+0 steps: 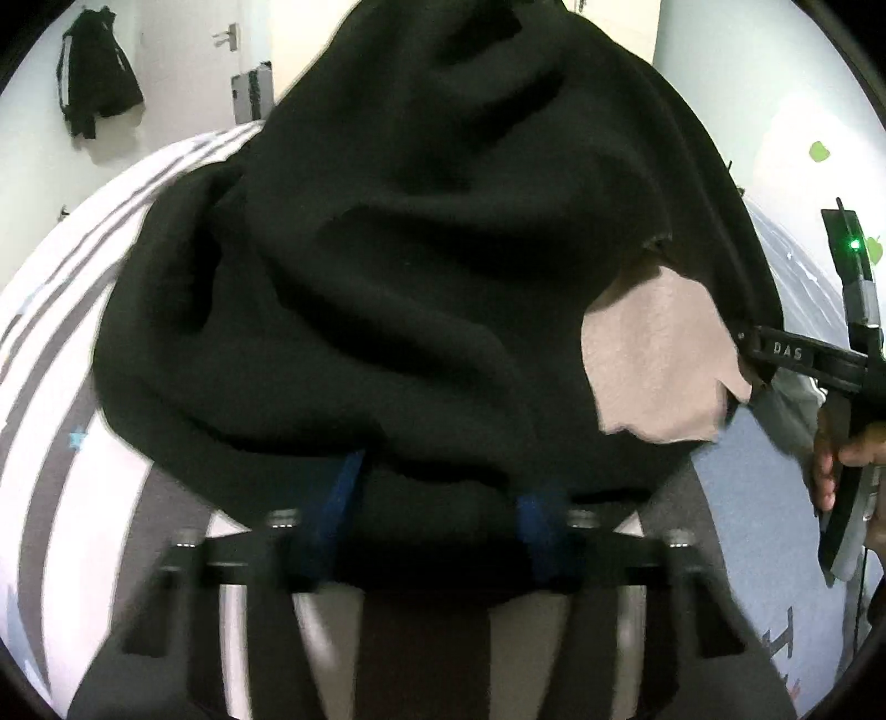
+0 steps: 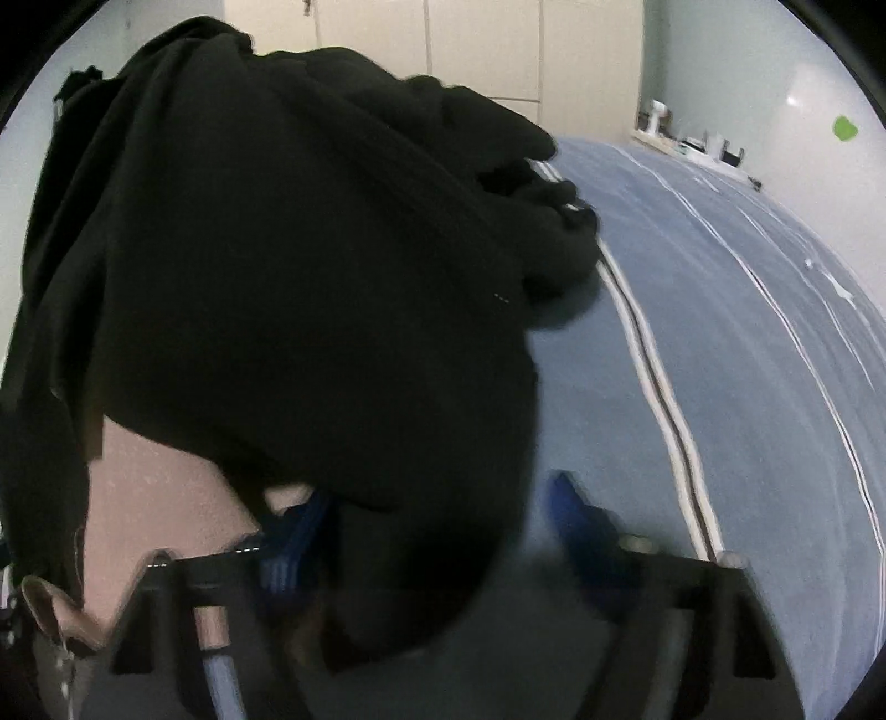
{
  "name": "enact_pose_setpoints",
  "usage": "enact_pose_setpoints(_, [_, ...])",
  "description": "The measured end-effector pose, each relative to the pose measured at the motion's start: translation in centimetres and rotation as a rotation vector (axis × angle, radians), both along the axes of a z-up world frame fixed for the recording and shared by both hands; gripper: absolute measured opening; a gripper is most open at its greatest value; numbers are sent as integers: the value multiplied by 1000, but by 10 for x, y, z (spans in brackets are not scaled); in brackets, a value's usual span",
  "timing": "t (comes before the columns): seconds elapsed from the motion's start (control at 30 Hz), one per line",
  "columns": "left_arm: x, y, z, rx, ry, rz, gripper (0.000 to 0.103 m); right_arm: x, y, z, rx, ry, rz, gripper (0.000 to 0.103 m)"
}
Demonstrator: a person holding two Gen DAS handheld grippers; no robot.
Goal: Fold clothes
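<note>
Left wrist view: we pinch the black garment (image 1: 421, 266) in the left hand-held gripper (image 1: 437, 498), its bulk hanging far of us over the striped bed (image 1: 72, 343); the right hand-held gripper (image 1: 775, 354) (pinching its right edge) holds equally near.

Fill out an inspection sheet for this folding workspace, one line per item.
Surface: bed cover, blue with white stripes; grey-and-white striped part in the left view.
Job's things: black garment bunched, pinkish lining showing.
Clutter: small items on far ledge, unclear.
Grippers: left gripper and right gripper both closed on the garment's edge.
Cables: nothing seen.
Surroundings: dark jacket hanging on wall, door, cupboards.
</note>
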State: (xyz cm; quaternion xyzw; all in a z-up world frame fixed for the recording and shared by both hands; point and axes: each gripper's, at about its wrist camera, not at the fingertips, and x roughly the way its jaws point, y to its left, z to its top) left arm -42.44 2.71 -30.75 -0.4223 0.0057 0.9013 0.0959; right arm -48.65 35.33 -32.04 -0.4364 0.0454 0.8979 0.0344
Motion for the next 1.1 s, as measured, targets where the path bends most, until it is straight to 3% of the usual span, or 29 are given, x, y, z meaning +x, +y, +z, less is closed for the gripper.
enact_pose_setpoints(0.1, [15,-11,4,21,-12,-21,10,14,-11,6,14,16,13,9])
enact_pose_setpoints(0.27, [79,-40,27,57,8,-59,9,67,-13,32,-39,81,40,8])
enact_pose_setpoints(0.53, [219,-77,102,124,45,-159,8,180,-5,101,-119,153,60,8])
enact_pose_setpoints(0.7, [330,-25,129,182,-41,-291,8,249,-4,132,-97,119,84,8])
enact_pose_setpoints(0.8, [394,21,126,240,-103,-367,8,299,5,137,-64,83,90,8])
enact_pose_setpoints(0.87, [413,44,117,268,-109,-359,8,324,20,131,-27,54,86,8])
enact_pose_setpoints(0.93, [414,58,105,234,-99,-322,9,337,42,118,4,24,53,10])
enact_pose_setpoints(0.97, [413,62,101,223,-101,-301,10,342,54,110,12,7,28,19])
enact_pose_setpoints(1.0, [412,63,98,220,-106,-288,16,347,62,103,35,-11,5,32])
enact_pose_setpoints(1.03, [407,61,97,209,-101,-285,19,352,70,96,63,-28,-17,36])
enact_pose_setpoints(1.1, [393,52,98,183,-85,-284,38,369,80,91,63,-18,-60,45])
